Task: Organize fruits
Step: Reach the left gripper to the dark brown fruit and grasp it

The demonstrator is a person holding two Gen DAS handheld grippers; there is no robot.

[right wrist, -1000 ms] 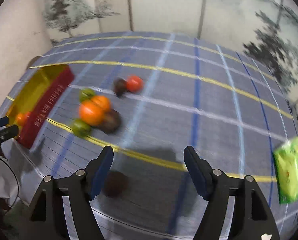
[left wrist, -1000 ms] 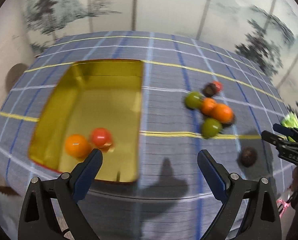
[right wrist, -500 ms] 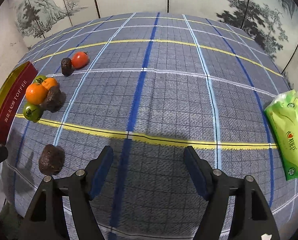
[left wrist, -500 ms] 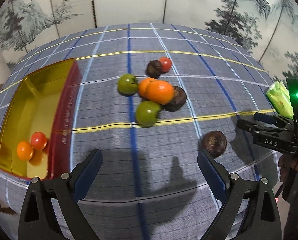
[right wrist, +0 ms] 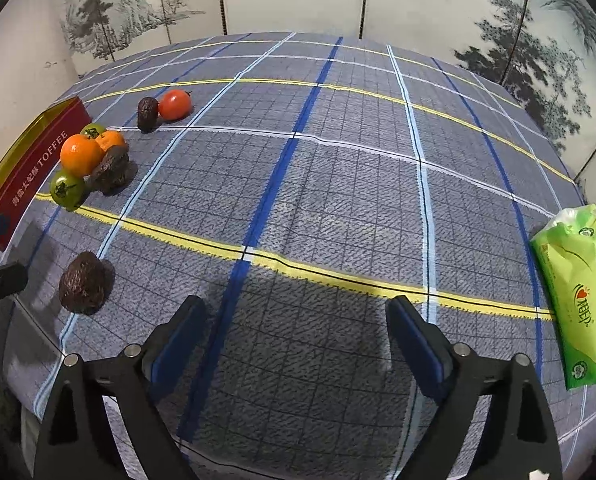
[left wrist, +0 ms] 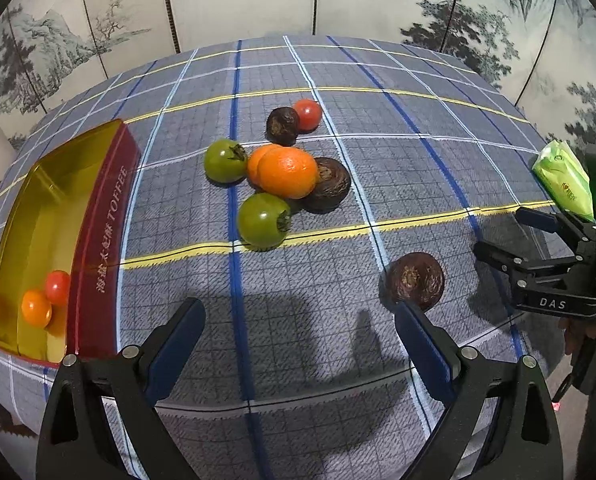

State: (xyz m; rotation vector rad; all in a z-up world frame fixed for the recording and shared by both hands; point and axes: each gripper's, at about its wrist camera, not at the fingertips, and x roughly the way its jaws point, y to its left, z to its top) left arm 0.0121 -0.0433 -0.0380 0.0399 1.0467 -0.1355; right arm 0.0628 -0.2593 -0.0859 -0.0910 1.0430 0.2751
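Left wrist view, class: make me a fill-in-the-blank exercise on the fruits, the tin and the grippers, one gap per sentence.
1. The toffee tin holds ___ fruits.
2. The lone dark fruit lies apart from the pile, nearest the left gripper's ___ finger.
3. Both the left gripper and the right gripper are ___.
4. The wipes pack is ___ in colour.

Missing words: two; right; open; green

Folding screen [left wrist: 238, 0] with ink-painted pines and mountains stands behind the table's far edge. Plaid blue-grey tablecloth [right wrist: 338, 200], yellow and white stripes, covers table.
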